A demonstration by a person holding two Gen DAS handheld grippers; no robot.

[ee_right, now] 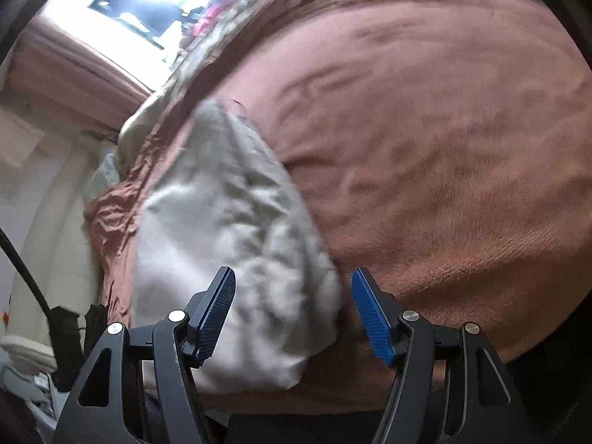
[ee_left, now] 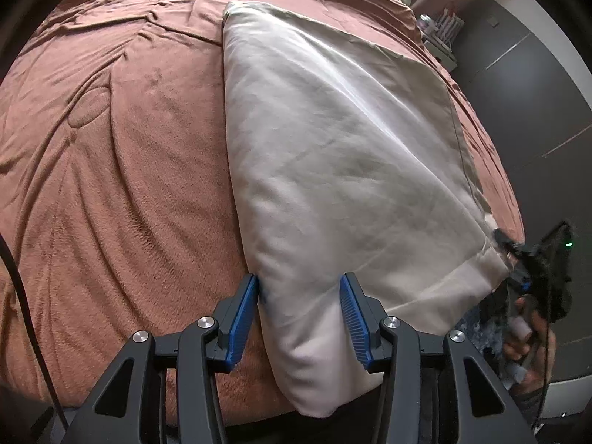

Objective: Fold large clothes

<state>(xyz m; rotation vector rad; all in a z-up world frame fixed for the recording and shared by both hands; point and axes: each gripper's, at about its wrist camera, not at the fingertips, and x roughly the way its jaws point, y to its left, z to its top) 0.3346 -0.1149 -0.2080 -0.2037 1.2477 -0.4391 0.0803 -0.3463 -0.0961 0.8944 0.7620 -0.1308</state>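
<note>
A large cream cloth, folded into a long panel, lies on a bed with a rust-pink cover. My left gripper is shut on the thick near fold of the cloth, which bulges between its blue pads. At the right edge of the left wrist view, a hand holds my right gripper at the cloth's other near corner. In the blurred right wrist view, my right gripper is open. The crumpled cloth corner lies loose between its fingers, nearer the left one, on the bed cover.
The bed's edge runs close under both grippers. A shelf with small items stands by a dark wall beyond the bed's far right corner. A black cable hangs at the left. A bright window and pale furniture lie left of the bed.
</note>
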